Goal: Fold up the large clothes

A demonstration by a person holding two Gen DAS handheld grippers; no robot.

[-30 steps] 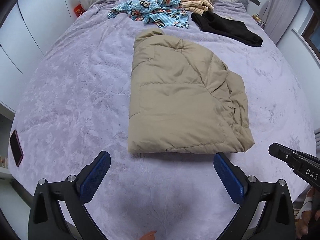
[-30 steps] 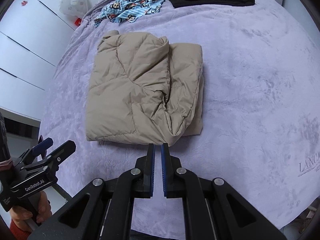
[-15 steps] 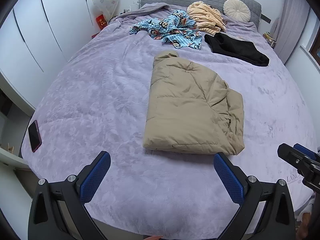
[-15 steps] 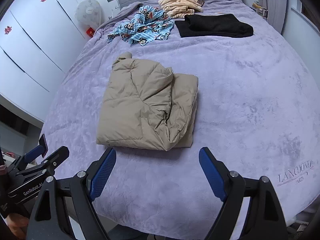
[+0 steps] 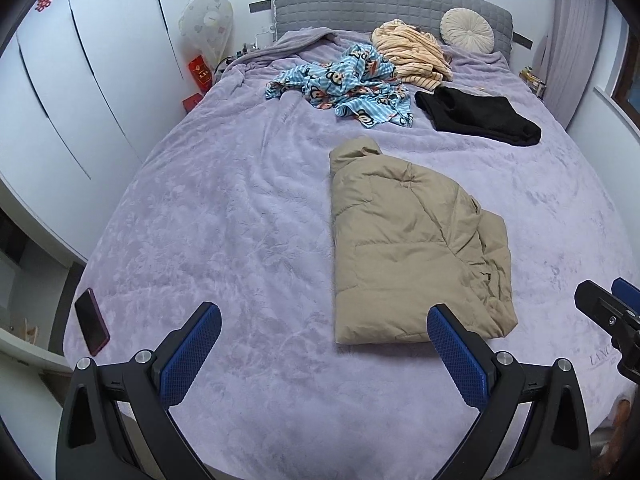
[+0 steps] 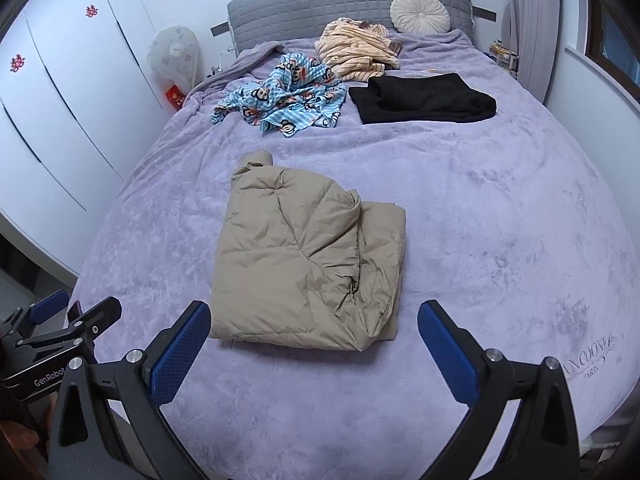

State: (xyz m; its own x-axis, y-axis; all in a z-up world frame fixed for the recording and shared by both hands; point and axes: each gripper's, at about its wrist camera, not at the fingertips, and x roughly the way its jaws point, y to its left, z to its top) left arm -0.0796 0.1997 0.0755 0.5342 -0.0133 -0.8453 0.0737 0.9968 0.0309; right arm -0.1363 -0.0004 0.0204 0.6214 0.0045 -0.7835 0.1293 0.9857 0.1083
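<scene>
Four garments on the bed: one folded tan puffer jacket (image 5: 416,248) centre, one blue monkey-print piece (image 5: 352,88), one peach striped piece (image 5: 412,54), one black piece (image 5: 476,114) (all toward twelve o'clock); one round cushion (image 5: 467,31); one phone (image 5: 91,321) at eight o'clock

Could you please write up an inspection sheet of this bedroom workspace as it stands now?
Surface: purple bedspread, mostly bare near the foot.
Job's things: beige puffer jacket lies folded, touched by neither gripper.
Clutter: cartoon-print garment, striped peach garment and black garment near the headboard; phone at the bed's edge.
Grippers: left gripper open and empty; right gripper opening, nothing between its jaws.
Cables: nothing seen.
Surroundings: white wardrobe, fan, round cushion.
</scene>
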